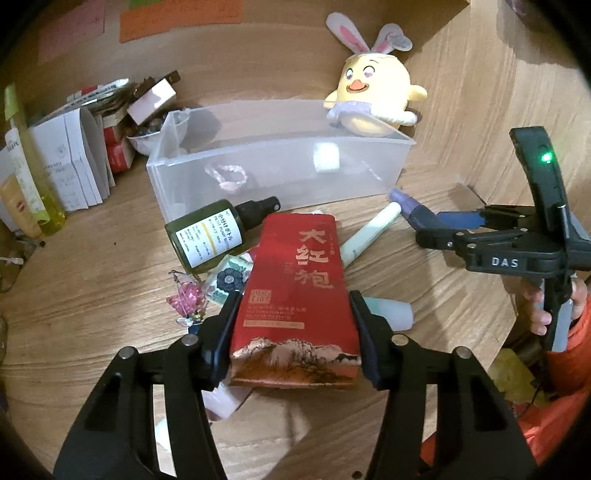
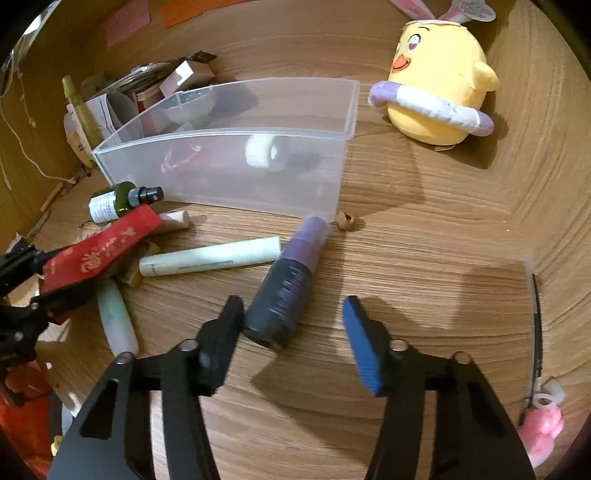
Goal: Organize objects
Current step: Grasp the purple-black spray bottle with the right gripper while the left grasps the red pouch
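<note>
Left gripper clamped on the red tea packet; right gripper stood open around the purple spray bottle.

The left pads pressed both long edges of the packet, which was raised above a clutter of small items: a green pump bottle, a pale green tube and a pink crystal ornament. The purple spray bottle lay on its side on the wooden desk, base toward the camera, touching the right gripper's left finger while the blue-padded finger stood clear of it. Beyond both lay a translucent plastic bin holding a white tape roll and a pink hair tie. A yellow chick plush sat beside the bin. Wooden panels enclosed the desk, with paper notes on the rear panel.
</note>
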The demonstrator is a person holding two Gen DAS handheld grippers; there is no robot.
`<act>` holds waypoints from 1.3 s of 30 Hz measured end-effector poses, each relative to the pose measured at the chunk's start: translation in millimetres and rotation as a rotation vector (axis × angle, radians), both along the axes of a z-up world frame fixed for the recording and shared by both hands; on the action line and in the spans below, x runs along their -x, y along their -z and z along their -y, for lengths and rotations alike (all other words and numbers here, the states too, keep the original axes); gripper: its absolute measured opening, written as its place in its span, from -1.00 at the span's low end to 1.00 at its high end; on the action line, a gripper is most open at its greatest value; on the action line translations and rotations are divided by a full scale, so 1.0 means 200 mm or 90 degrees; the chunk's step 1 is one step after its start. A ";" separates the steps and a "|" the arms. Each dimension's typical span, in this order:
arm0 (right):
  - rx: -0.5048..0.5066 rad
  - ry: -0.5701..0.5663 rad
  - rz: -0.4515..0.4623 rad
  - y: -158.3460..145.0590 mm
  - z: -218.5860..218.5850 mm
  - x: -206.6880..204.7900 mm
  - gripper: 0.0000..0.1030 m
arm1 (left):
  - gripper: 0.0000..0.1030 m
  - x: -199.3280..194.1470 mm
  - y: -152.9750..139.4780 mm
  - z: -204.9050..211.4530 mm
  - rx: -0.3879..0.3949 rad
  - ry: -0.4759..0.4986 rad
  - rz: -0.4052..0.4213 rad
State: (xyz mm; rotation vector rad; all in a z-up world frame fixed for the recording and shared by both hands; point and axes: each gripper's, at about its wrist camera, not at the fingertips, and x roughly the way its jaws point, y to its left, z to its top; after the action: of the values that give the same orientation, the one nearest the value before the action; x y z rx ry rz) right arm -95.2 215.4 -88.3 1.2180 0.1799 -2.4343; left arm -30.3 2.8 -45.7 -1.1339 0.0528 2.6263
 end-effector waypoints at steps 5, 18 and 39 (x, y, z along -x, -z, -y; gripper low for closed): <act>-0.012 0.006 -0.015 0.00 -0.03 0.00 -0.52 | 0.08 -0.02 -0.04 -0.02 -0.001 -0.002 -0.020; 0.021 -0.004 -0.057 -0.09 -0.09 -0.11 -0.54 | 0.08 -0.02 -0.16 -0.03 -0.032 -0.019 -0.068; 0.088 -0.052 -0.176 -0.42 0.00 -0.19 -0.54 | 0.08 0.02 -0.41 0.02 -0.022 -0.092 -0.182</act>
State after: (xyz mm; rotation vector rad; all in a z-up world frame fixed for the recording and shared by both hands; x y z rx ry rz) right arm -56.5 216.0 -3.7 0.7981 0.1349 -2.4892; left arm -34.7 -1.6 37.1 -0.7691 -0.0174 2.8871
